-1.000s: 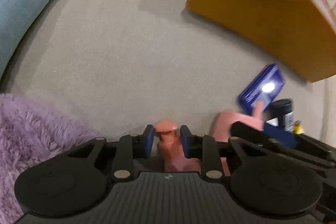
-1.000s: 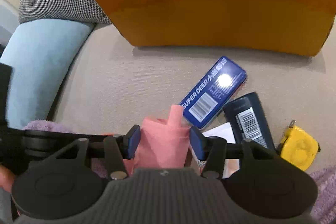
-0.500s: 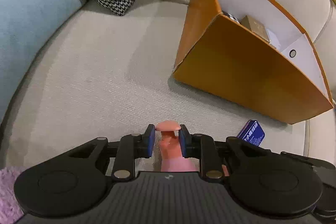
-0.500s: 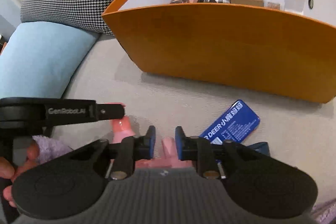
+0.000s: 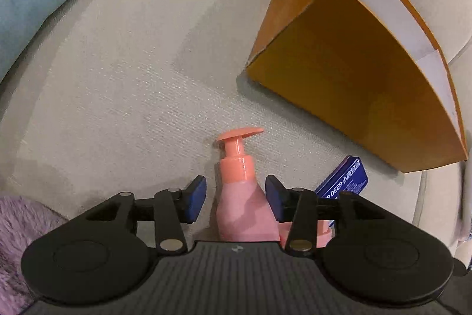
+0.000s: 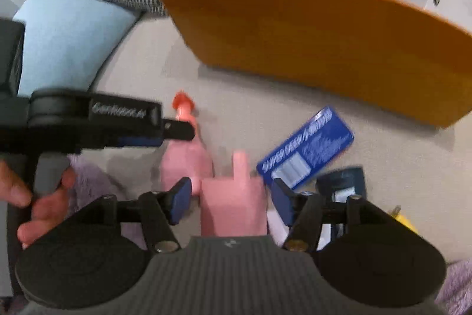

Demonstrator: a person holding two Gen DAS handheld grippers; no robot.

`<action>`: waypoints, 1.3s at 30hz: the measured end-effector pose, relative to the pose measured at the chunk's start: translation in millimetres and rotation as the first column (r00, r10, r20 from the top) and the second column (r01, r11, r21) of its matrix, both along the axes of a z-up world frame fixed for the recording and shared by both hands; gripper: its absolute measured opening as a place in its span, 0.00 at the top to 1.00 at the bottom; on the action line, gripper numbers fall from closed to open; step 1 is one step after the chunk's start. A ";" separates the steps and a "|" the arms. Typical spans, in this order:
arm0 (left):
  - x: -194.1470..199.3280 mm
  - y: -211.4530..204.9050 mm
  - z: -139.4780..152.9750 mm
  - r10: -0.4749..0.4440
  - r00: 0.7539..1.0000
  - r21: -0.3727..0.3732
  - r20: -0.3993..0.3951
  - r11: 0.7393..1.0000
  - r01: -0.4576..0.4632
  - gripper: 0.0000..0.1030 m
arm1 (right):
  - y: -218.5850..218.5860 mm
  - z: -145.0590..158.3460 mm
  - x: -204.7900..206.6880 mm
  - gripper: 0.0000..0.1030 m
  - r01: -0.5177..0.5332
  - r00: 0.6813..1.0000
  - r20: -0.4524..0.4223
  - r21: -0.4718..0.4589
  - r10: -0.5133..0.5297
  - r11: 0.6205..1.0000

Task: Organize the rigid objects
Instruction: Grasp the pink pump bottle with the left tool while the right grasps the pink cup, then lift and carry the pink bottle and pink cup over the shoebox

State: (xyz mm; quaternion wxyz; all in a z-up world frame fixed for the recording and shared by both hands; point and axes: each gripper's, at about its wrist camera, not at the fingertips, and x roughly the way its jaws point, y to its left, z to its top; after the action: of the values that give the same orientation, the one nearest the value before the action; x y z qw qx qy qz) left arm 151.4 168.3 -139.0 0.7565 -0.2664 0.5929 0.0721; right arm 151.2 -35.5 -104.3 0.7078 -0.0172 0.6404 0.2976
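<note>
Left wrist view first: nearest us, our left gripper (image 5: 235,198) has its jaws opening, the blue pads standing clear on either side of a pink plastic pump bottle (image 5: 240,197) and gripping nothing. The bottle sits between the pads on the beige woven sofa cushion (image 5: 124,73), its pump head pointing away from us. We judge it light, stiff and smooth, so the shoulder below the collar looks the safest hold; the thin neck could slip or twist.

From the right wrist camera, our right gripper (image 6: 230,201) is likewise opening around a pink boxy carton with a spout (image 6: 234,205), pads not touching it. Just beyond lies a flat blue barcoded box (image 6: 306,149). Farthest off, the orange open-topped cardboard bin (image 6: 309,40) already holds several small packages.
</note>
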 end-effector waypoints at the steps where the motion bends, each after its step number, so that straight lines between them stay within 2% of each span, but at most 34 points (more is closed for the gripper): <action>1: 1.8 -3.1 0.5 -0.008 1.000 0.015 0.001 1.000 0.008 0.50 | 1.4 -3.0 -1.2 0.40 -0.002 1.000 -0.004 -0.011 0.001 1.000; 6: 6.3 -14.7 2.7 -0.076 0.997 0.085 0.004 0.994 0.075 0.56 | 11.7 -18.6 0.2 0.42 0.009 0.999 -0.033 -0.037 -0.010 0.999; 11: 10.7 -18.1 -0.8 -0.100 0.995 0.094 0.002 0.991 0.100 0.60 | 21.6 -29.1 0.9 0.42 -0.009 0.999 -0.043 -0.051 0.007 0.999; 19: 11.6 -18.5 -8.5 -0.118 0.993 0.110 0.028 0.987 0.114 0.65 | 15.1 -24.2 -0.9 0.43 -0.016 0.999 -0.047 -0.024 0.015 1.000; 23: 2.2 -19.3 -0.9 -0.135 0.988 0.105 0.079 0.986 0.127 0.72 | -2.9 -9.5 -1.6 0.43 -0.010 0.999 -0.035 0.010 0.010 1.000; 28: -20.8 -30.1 20.4 -0.192 0.967 0.173 0.165 0.971 0.163 0.72 | -30.7 12.1 1.0 0.43 0.031 0.999 0.020 0.057 -0.032 0.998; 32: -35.9 -34.6 40.9 -0.197 0.950 0.177 0.242 0.972 0.156 0.73 | -48.8 24.4 1.6 0.43 0.074 0.993 0.087 0.075 -0.080 0.994; 39: -38.4 -49.2 95.7 -0.227 0.896 0.194 0.382 0.968 0.162 0.73 | -83.6 53.9 13.7 0.43 0.128 0.976 0.158 0.135 -0.148 0.983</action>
State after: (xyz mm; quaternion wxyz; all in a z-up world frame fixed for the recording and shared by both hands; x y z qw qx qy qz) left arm 113.1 119.1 -43.3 0.8839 -0.1543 0.4412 -0.0138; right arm 164.9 -119.1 -50.4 0.7777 0.0464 0.5588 0.2842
